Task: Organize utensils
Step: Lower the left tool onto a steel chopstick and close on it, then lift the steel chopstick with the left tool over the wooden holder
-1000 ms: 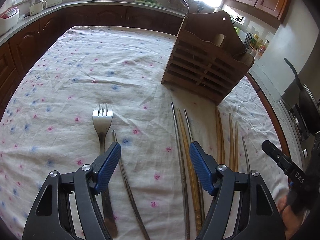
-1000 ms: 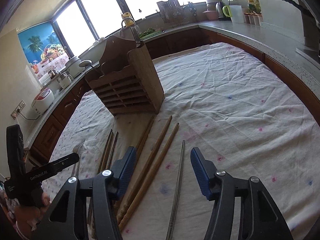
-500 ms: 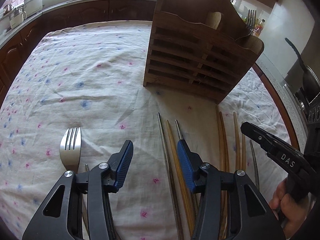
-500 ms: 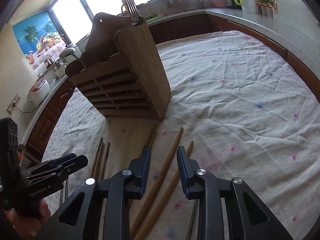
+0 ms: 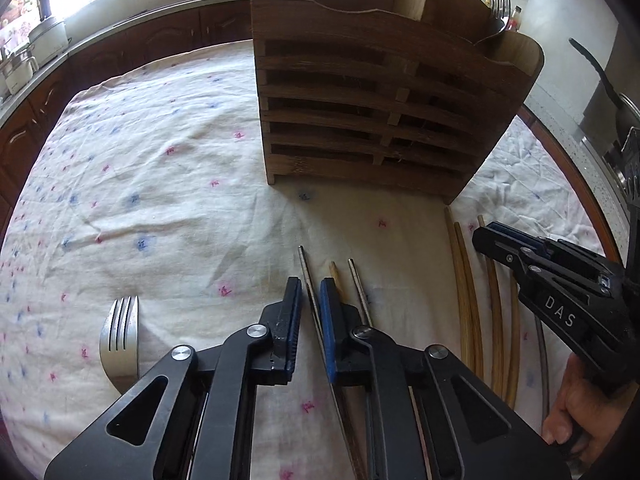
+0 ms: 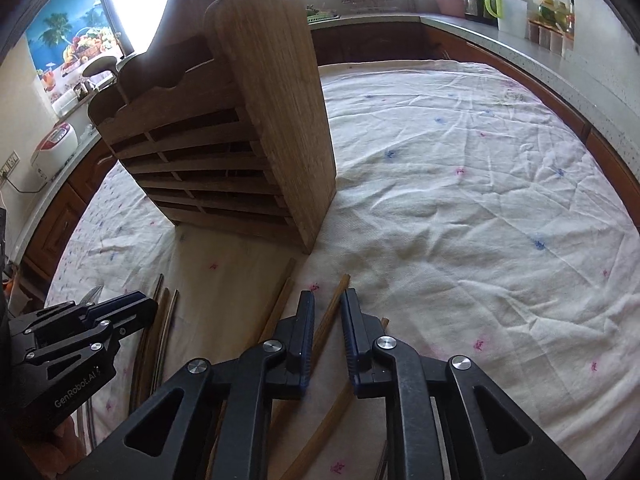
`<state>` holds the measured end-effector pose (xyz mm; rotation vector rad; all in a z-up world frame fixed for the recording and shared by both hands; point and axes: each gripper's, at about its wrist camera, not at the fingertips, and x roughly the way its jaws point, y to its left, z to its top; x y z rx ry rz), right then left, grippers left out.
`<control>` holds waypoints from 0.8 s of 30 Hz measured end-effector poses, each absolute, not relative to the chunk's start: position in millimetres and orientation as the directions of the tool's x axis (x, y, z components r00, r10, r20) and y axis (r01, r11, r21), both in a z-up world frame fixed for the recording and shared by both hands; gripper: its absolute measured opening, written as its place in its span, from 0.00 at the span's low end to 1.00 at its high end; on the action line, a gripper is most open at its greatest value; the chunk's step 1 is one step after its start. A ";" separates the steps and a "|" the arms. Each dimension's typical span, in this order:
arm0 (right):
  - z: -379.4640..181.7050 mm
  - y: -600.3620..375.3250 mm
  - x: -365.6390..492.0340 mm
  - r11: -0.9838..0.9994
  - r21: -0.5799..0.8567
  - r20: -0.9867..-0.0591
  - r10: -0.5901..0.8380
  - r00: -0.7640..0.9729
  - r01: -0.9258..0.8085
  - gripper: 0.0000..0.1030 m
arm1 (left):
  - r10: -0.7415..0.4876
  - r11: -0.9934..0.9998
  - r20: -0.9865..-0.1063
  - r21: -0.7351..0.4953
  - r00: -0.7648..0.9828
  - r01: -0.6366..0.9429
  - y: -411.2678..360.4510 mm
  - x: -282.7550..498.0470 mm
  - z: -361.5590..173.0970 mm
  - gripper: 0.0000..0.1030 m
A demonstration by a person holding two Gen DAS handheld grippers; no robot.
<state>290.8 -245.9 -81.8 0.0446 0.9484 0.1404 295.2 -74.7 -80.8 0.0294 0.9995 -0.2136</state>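
With your left gripper (image 5: 310,300) jaws just closed on the metal chopstick (image 5: 305,270) and your right gripper (image 6: 327,312) jaws narrowing around a wooden chopstick (image 6: 334,300), lift both level before heading to the wooden rack (image 5: 372,120).

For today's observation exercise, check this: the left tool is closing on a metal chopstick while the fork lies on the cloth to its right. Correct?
Not quite. In the left wrist view the fork lies left of the left tool, not right. The metal chopstick between its closing pads is correct.
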 end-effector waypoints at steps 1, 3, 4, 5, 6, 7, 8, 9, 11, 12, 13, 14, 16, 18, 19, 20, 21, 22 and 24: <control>-81.8 -245.5 290.5 0.990 0.095 -0.806 0.137 0.576 -0.102 0.12 | -0.166 0.978 -0.835 -0.072 0.524 0.194 -74.6 295.0 -80.8 0.06; -81.4 -247.4 289.8 0.989 0.106 -0.804 0.144 0.577 -0.100 0.11 | -0.172 0.978 -0.833 -0.078 0.526 0.196 -73.5 295.3 -80.5 0.06; -81.1 -249.3 289.6 0.988 0.123 -0.803 0.156 0.575 -0.097 0.10 | -0.178 0.977 -0.832 -0.084 0.526 0.197 -72.2 295.0 -80.3 0.05; -80.9 -251.8 289.4 0.985 0.147 -0.801 0.174 0.573 -0.094 0.08 | -0.186 0.976 -0.831 -0.094 0.524 0.197 -70.9 294.8 -79.9 0.04; -80.5 -254.0 289.7 0.980 0.174 -0.799 0.196 0.569 -0.092 0.08 | -0.196 0.975 -0.831 -0.109 0.520 0.194 -68.1 294.2 -79.2 0.04; -79.0 -255.3 287.7 0.976 0.195 -0.794 0.212 0.569 -0.093 0.07 | -0.210 0.973 -0.830 -0.127 0.516 0.192 -64.9 293.1 -78.4 0.04; -76.5 -255.5 285.3 0.974 0.205 -0.789 0.222 0.572 -0.095 0.06 | -0.223 0.971 -0.827 -0.144 0.516 0.190 -60.3 290.3 -76.9 0.04; -72.8 -253.8 282.5 0.972 0.213 -0.781 0.232 0.579 -0.102 0.06 | -0.230 0.970 -0.824 -0.154 0.518 0.186 -56.5 287.5 -74.8 0.04; -61.8 -252.7 274.2 0.968 0.224 -0.757 0.246 0.606 -0.113 0.05 | -0.252 0.966 -0.812 -0.181 0.526 0.183 -49.8 281.7 -69.4 0.04; -54.8 -251.9 269.3 0.967 0.225 -0.741 0.249 0.623 -0.119 0.05 | -0.265 0.963 -0.805 -0.198 0.530 0.182 -48.3 279.1 -66.0 0.04; -48.3 -251.6 265.0 0.965 0.228 -0.729 0.255 0.635 -0.126 0.05 | -0.275 0.961 -0.798 -0.210 0.537 0.180 -44.1 275.4 -61.4 0.04; -42.4 -251.6 261.1 0.963 0.234 -0.718 0.262 0.645 -0.131 0.05 | -0.286 0.958 -0.788 -0.224 0.545 0.179 -39.4 270.9 -55.9 0.04; -30.8 -251.9 254.1 0.959 0.248 -0.697 0.276 0.662 -0.138 0.05 | -0.307 0.952 -0.767 -0.250 0.563 0.179 -31.2 262.1 -44.1 0.04; -21.7 -252.8 247.1 0.955 0.260 -0.680 0.285 0.675 -0.142 0.05 | -0.328 0.944 -0.745 -0.276 0.581 0.179 -21.8 252.8 -32.0 0.04; -17.2 -253.1 243.4 0.953 0.267 -0.671 0.291 0.682 -0.144 0.05 | -0.333 0.942 -0.735 -0.283 0.591 0.180 -18.4 248.0 -25.9 0.04; -12.3 -253.9 239.4 0.951 0.271 -0.664 0.295 0.687 -0.147 0.05 | -0.338 0.940 -0.725 -0.288 0.601 0.181 -15.0 242.9 -19.6 0.04; -7.5 -253.7 235.8 0.950 0.273 -0.655 0.298 0.694 -0.150 0.05 | -0.343 0.938 -0.715 -0.294 0.609 0.184 -12.0 237.9 -13.8 0.04; -2.6 -253.8 232.6 0.949 0.277 -0.646 0.301 0.701 -0.153 0.05 | -0.349 0.936 -0.706 -0.300 0.616 0.187 -9.0 232.9 -8.2 0.04; 5.9 -253.3 224.4 0.944 0.287 -0.627 0.312 0.714 -0.161 0.05 | -0.363 0.930 -0.688 -0.315 0.629 0.191 -6.7 225.4 1.5 0.04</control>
